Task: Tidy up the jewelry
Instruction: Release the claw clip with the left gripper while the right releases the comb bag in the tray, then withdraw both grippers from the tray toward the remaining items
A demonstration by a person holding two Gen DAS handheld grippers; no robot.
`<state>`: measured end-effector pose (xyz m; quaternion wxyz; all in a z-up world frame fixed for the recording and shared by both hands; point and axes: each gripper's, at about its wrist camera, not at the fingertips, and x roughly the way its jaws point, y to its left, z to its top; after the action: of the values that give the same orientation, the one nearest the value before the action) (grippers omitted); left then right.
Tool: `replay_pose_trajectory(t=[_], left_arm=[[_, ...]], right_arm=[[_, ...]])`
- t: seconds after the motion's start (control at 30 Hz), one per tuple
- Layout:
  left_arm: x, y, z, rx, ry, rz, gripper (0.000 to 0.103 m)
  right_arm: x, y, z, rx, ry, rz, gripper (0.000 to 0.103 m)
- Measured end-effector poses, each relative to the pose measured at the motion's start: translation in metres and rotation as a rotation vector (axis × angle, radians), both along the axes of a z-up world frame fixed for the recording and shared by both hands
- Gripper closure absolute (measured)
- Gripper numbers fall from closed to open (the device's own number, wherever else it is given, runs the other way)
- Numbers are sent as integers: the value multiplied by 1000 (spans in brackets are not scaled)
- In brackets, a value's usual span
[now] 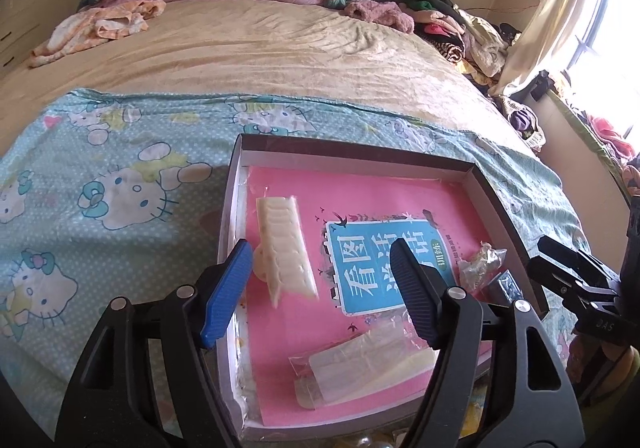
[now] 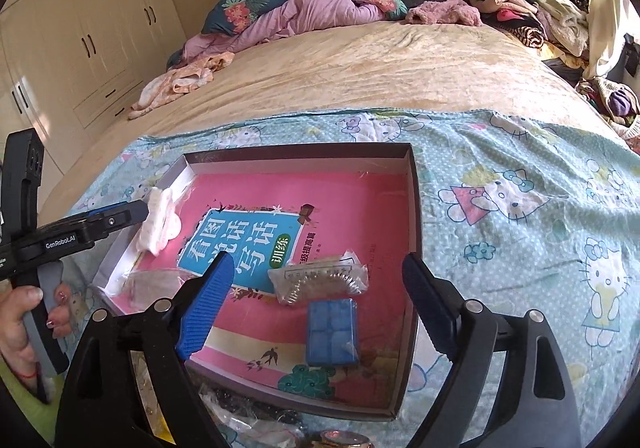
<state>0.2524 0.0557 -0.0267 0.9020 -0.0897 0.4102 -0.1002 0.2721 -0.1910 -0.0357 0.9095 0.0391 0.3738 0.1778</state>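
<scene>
— Looking into the shallow box (image 2: 414, 208), we see the jewelry lying on a pink book (image 2: 352, 192) with a blue title panel. A bagged coil bracelet (image 2: 320, 282) sits near the middle, and a blue case (image 2: 332, 332) lies just below it, touching the bag's edge.

— And on our left side?

— A white hair clip (image 1: 286, 244) rests near the box's left wall, with a clear bagged piece (image 1: 368, 366) nearer to us. We cannot tell what that bag holds.

— How do our grippers stand?

— Our left gripper (image 1: 320, 280) hangs over the box with its blue fingers spread wide; the clip lies between them, but nothing is pinched. From the right wrist view one of its fingers looks to touch the clip, though we cannot tell for sure. Our right gripper (image 2: 320, 300) is spread wide too, hovering above the bracelet bag and the blue case, gripping nothing.

— Around the box?

— It sits on a Hello Kitty sheet (image 2: 520, 208) across a beige bed (image 2: 360, 68), with piled clothes (image 2: 520, 16) by the headboard and white wardrobes (image 2: 80, 28) beyond.
</scene>
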Motion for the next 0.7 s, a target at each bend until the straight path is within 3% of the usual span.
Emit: replay_pose_trajectory(t=[0.07,0.2,0.37,0.7], left_arm=[[-2,2,4,-4,-6,9,33],[-7,6,11,-8,-17,26,28],[-16,10,25,-4,-47,64,10],[-37,21,47,-42,-85,95,10]], right_arm=[[-5,-3,5,3,-13,-3,15],[-12,-8,13,5,-33,-6,14],[-20,-14,20,18,-49,-9,14],[-36,-17,36,27,-87,5,14]])
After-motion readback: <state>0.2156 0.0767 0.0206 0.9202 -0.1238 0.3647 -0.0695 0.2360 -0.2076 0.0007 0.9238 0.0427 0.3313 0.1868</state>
